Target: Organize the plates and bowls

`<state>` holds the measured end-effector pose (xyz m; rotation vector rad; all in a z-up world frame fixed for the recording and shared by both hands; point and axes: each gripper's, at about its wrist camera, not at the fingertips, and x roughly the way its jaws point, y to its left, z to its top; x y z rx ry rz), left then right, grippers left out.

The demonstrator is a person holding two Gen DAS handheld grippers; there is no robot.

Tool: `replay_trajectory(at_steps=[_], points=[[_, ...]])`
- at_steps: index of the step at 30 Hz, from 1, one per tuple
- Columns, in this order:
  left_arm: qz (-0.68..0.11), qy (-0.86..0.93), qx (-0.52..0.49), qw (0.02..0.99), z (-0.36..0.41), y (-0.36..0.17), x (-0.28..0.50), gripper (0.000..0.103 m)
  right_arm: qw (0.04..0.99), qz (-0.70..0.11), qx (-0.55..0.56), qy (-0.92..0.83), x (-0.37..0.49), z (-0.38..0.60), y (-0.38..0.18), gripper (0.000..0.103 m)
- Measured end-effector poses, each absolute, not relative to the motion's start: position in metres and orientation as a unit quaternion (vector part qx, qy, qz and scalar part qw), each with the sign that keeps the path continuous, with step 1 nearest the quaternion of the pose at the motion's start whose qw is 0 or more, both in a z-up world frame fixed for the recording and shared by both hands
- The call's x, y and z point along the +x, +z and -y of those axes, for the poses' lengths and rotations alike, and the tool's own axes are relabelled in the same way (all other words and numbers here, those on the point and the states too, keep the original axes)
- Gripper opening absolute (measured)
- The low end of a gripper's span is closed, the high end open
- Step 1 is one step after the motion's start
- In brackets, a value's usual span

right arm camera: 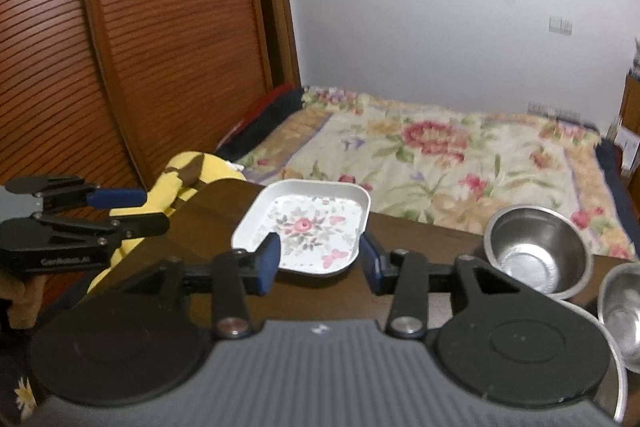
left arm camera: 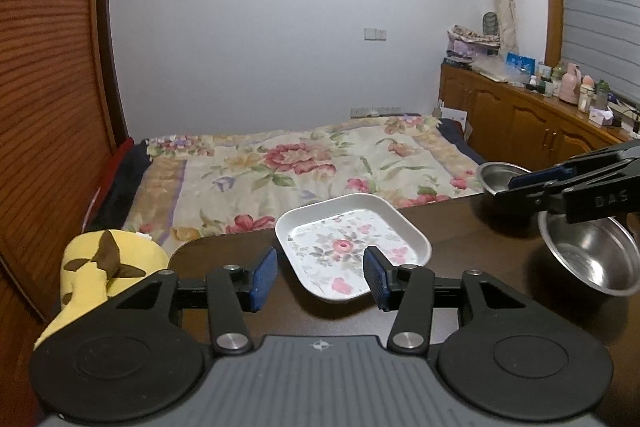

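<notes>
A white square plate (left arm camera: 340,227) (right arm camera: 308,223) with a flower print lies flat on the dark table (left arm camera: 460,227), near its far edge. My left gripper (left arm camera: 320,263) hovers just in front of it, open, with no pad touching the plate. My right gripper (right arm camera: 320,251) faces the same plate from the right, open and empty as well. Each gripper shows in the other's view: the right gripper (left arm camera: 520,185) at the right side, the left gripper (right arm camera: 140,211) at the left. Two steel bowls (left arm camera: 588,259) (left arm camera: 500,179) stand to the plate's right, also seen as the far bowl (right arm camera: 538,251) and the near bowl (right arm camera: 624,311).
A yellow plush toy (left arm camera: 108,267) (right arm camera: 188,171) sits off the table's left end. Behind the table lies a bed with a flowered cover (left arm camera: 300,167). A wooden slatted door (right arm camera: 140,47) stands at the left, and a cluttered cabinet (left arm camera: 540,115) at the right.
</notes>
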<state>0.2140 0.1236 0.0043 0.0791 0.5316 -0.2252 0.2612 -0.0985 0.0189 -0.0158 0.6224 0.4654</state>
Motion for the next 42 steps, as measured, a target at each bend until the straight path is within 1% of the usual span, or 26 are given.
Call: replay_trajectory(at_steps=[5,9,16,18,27,31,35,36,42], points=[[-0.282,-0.111,0.035,0.952,-0.122,-0.006,0.249,0.05,0.916,-0.333,-0.021,0.223,0.301,0.091,0.005,0.045],[-0.295,-0.111,0.03,0.949,-0.124,-0.014,0.271,0.046,0.907,-0.354,-0.038,0.223,0.329,0.082,-0.004,0.045],[-0.318,-0.112,0.023,0.941,-0.127,-0.033,0.302,0.043,0.891,-0.394,-0.045,0.221,0.366,0.075,-0.025,0.044],[-0.325,-0.112,0.019,0.939,-0.129,-0.04,0.308,0.039,0.887,-0.405,-0.05,0.218,0.374,0.072,-0.031,0.044],[-0.345,-0.116,-0.002,0.932,-0.136,-0.055,0.322,0.029,0.873,-0.429,-0.057,0.227,0.391,0.066,-0.041,0.035],[-0.346,-0.12,-0.005,0.931,-0.137,-0.058,0.326,0.024,0.869,-0.431,-0.064,0.233,0.392,0.063,-0.042,0.027],[-0.35,-0.126,-0.01,0.928,-0.136,-0.06,0.327,0.018,0.864,-0.437,-0.071,0.238,0.392,0.06,-0.043,0.023],[-0.351,-0.127,-0.01,0.928,-0.135,-0.061,0.327,0.017,0.863,-0.439,-0.072,0.24,0.392,0.06,-0.044,0.019],[-0.356,-0.126,-0.01,0.926,-0.134,-0.064,0.329,0.014,0.861,-0.441,-0.076,0.241,0.392,0.059,-0.047,0.019]])
